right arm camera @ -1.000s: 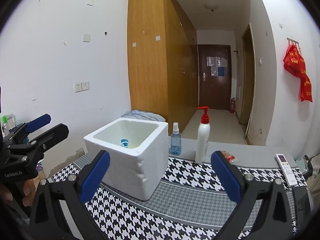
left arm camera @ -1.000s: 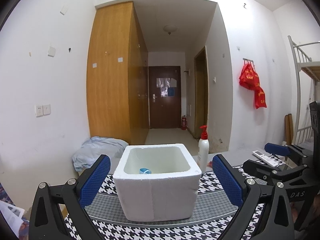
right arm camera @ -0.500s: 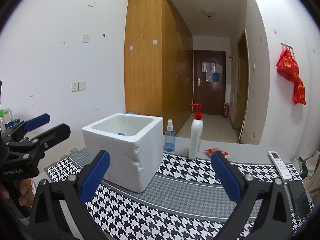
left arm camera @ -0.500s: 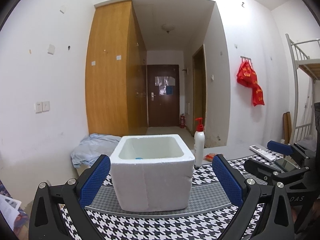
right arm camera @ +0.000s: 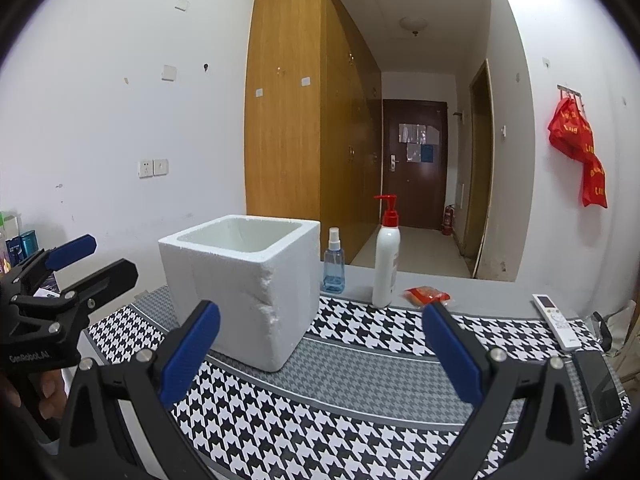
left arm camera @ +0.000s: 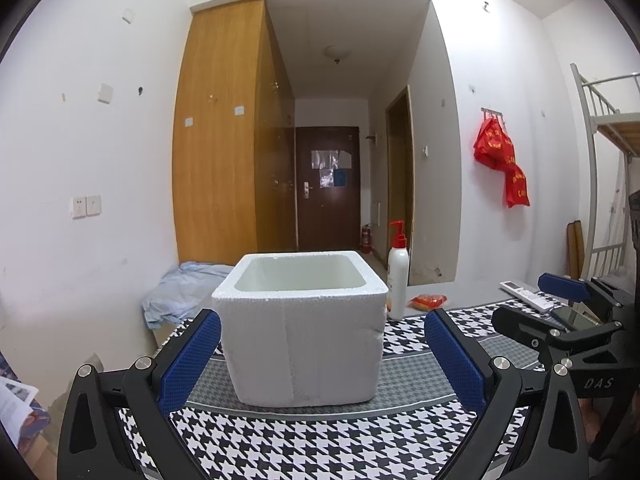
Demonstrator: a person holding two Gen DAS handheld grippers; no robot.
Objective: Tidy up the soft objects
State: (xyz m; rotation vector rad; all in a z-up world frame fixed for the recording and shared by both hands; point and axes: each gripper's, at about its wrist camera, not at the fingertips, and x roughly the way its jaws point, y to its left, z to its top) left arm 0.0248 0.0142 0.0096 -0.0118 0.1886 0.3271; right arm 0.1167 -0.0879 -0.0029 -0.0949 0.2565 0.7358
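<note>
A white foam box (left arm camera: pixel 304 344) stands open-topped on the houndstooth table cloth (left arm camera: pixel 320 440); its floor is hidden from this low angle. My left gripper (left arm camera: pixel 320 320) is open just in front of the box, its blue pads wider apart than the box, holding nothing. In the right wrist view the box (right arm camera: pixel 244 288) sits left of centre. My right gripper (right arm camera: pixel 320 314) is open and empty over the cloth to the box's right. A small red soft packet (right arm camera: pixel 427 294) lies behind it near the table's far edge. A light blue cloth (left arm camera: pixel 180 292) lies bunched beyond the table's left corner.
A white pump bottle (right arm camera: pixel 386 256) and a blue spray bottle (right arm camera: pixel 333 264) stand behind the box. A remote (right arm camera: pixel 556 322) and a phone (right arm camera: pixel 600 384) lie at the right edge. A hand (right arm camera: pixel 48 396) holds the left gripper's handle. Wardrobe and corridor lie beyond.
Both grippers have sunk lower toward the table, staying open. The small blue thing seen earlier inside the box is now hidden behind its rim.
</note>
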